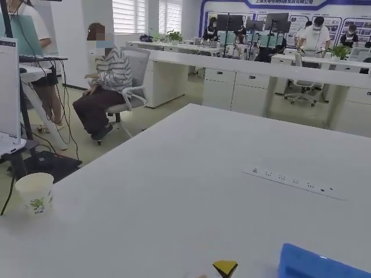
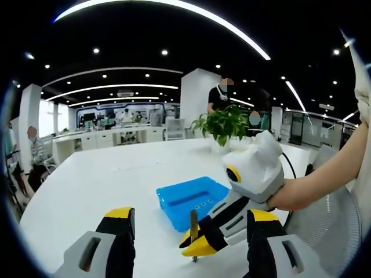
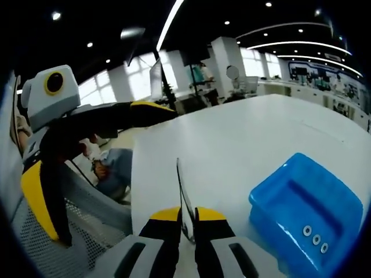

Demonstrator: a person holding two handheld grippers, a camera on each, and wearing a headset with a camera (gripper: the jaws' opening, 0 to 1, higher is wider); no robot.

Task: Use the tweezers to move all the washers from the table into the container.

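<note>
The tweezers (image 3: 182, 191) were held clenched in the right gripper (image 3: 186, 223), long axis up-frame. The container (image 3: 272, 214), washers (image 3: 316, 236) inside, was seen lower right of them. The left gripper (image 2: 189, 217) was seen released.

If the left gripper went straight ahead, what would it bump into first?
Probably the right gripper and its tweezers, which sit just ahead, between the left gripper's open jaws. The container comes after. Depth is hard to judge.
</note>
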